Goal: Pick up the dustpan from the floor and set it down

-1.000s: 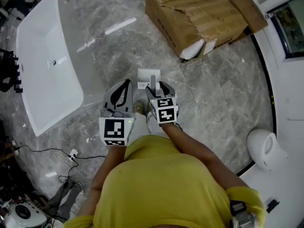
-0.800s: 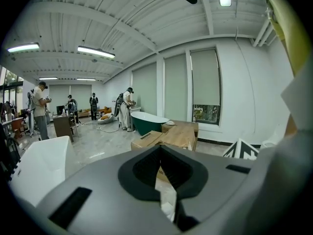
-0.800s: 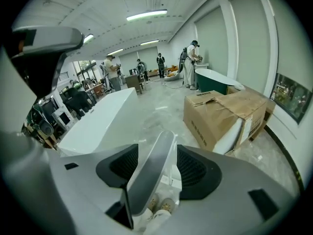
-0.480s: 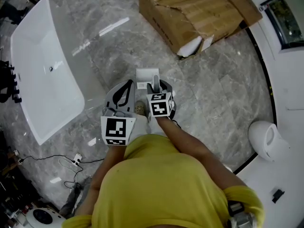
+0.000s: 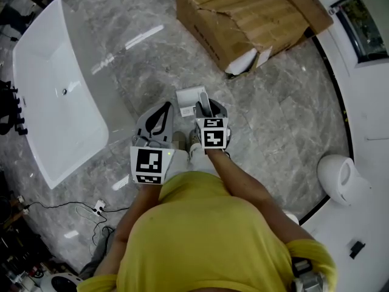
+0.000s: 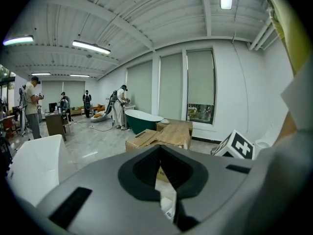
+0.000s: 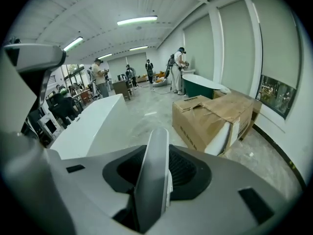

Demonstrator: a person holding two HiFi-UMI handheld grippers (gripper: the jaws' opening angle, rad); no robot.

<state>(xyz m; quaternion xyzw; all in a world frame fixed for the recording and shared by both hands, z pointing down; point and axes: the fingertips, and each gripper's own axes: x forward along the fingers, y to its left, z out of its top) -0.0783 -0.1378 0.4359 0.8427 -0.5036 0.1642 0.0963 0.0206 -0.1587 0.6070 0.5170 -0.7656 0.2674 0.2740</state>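
Two grippers sit side by side in front of your yellow shirt [image 5: 206,236]. Your right gripper [image 5: 205,108] is clamped on the grey upright handle [image 7: 154,165] of the white plastic dustpan [image 5: 189,97]. The handle stands nearly vertical between the dark ribbed pads [image 7: 191,169]. The pan sits at 12 o'clock from you, low over the grey marble floor [image 5: 273,123]; you cannot tell from here whether it touches the floor. Your left gripper [image 5: 163,108] has its jaws pressed together with nothing between them, just beside the right one at its 9 o'clock. A torn brown cardboard box [image 5: 243,17] lies at 1 o'clock. A long white bathtub [image 5: 42,111] is at 10 o'clock and a white ceramic fixture [image 5: 337,178] at 4 o'clock.
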